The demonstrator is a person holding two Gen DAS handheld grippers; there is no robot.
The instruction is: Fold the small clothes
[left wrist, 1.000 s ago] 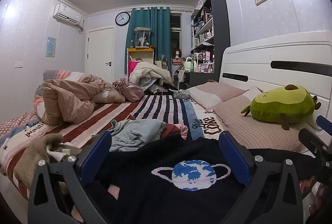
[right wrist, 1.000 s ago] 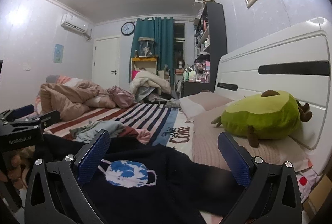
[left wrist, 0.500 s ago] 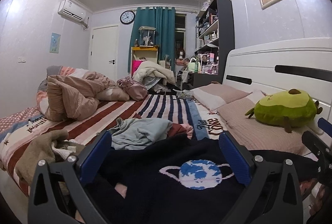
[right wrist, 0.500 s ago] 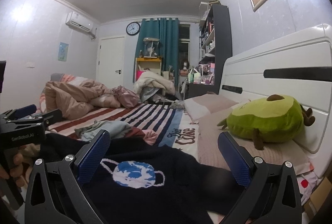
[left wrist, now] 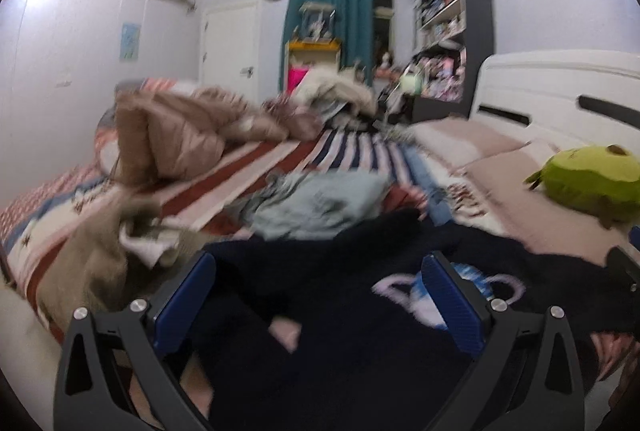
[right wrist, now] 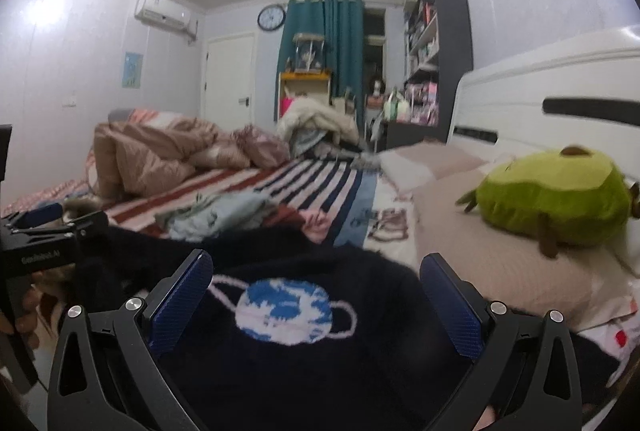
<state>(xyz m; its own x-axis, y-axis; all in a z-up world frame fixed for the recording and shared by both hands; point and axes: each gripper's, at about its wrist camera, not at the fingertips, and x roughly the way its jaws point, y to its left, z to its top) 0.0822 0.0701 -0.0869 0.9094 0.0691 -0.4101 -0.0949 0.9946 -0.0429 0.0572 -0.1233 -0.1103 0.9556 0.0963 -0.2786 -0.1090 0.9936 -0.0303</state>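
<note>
As the left hand-held gripper [left wrist: 320,295] swings left, the sweater [left wrist: 360,311] blurs.

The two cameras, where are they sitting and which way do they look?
Left wrist view: sits on the left hand-held gripper, looking forward along its open blue fingers, low over the dark planet sweater toward the curtain; the picture is blurred.
Right wrist view: sits on the right hand-held gripper, fingers open, facing the same way over the sweater; the left hand-held gripper shows at its left edge.
Both share the sweater, the avocado plush, the striped bed and the clock.
</note>
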